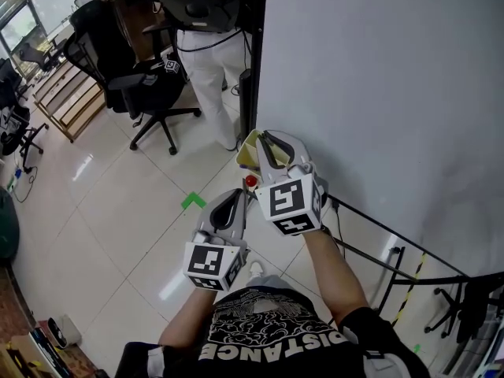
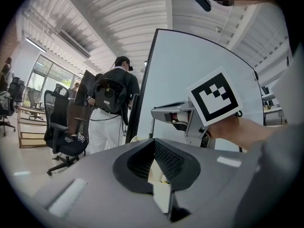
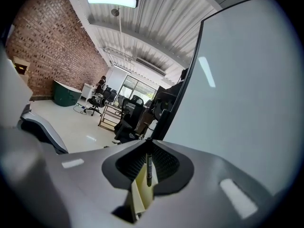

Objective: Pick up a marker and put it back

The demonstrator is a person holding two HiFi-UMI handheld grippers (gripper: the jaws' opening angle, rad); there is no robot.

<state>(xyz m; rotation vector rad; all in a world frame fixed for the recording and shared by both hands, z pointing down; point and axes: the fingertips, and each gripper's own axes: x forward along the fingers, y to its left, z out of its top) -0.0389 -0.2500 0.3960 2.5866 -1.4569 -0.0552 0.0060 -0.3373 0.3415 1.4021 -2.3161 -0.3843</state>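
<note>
Right gripper view, marker (image 3: 148,167) upright, pinched in right claw (image 3: 145,180)

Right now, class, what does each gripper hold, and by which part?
The right gripper clamps a slim dark marker along its barrel; the left gripper is shut on nothing.

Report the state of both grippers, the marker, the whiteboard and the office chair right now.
Left gripper: shut, empty.
Right gripper: shut on the marker.
Marker: clamped between the right gripper's jaws.
Whiteboard: upright, no writing visible.
Office chair: nobody sitting in it.
</note>
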